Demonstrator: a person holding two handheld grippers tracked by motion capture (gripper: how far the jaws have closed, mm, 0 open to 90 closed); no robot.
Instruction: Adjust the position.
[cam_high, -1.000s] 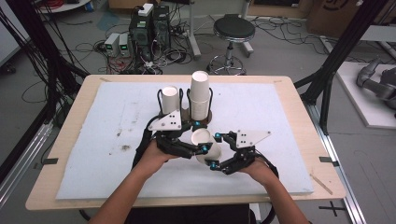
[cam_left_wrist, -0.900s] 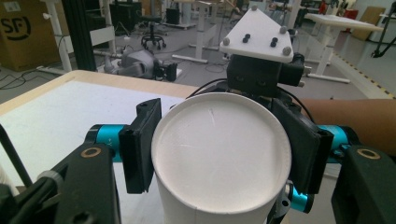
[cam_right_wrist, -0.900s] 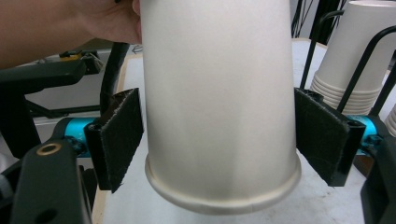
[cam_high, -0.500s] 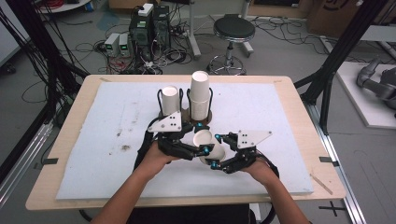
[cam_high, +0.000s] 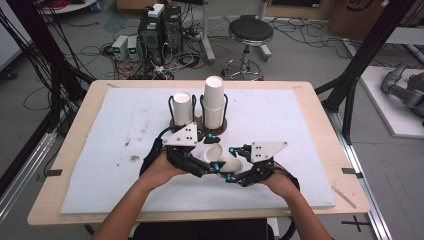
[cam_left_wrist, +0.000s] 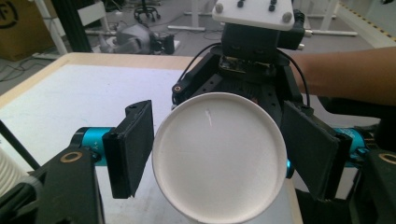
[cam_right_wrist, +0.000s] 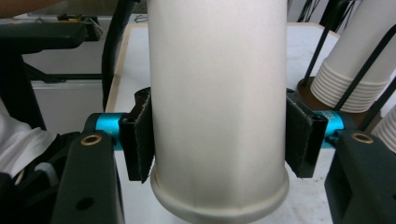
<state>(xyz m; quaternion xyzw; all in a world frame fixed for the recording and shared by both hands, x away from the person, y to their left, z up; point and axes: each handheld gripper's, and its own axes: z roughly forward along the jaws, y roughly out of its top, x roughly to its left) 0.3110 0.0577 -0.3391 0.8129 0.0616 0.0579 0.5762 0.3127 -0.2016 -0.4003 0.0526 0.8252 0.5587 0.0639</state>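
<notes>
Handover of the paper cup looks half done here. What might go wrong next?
1. The right gripper, whose jaws have just been closing, pinches the paper cup on its smooth, tapered wall. A light grip might let it slip.
2. Squeezing harder could dent the thin wall.
3. The left gripper, whose jaws have just been opening, flanks the cup without pressing on it. Pulling away crooked could knock it askew.

My 2 black tongs, left tongs (cam_high: 212, 167) and right tongs (cam_high: 226, 175), have teal fittings, brass-ringed screws, flat pads and grey 3-cornered plates on top.
</notes>
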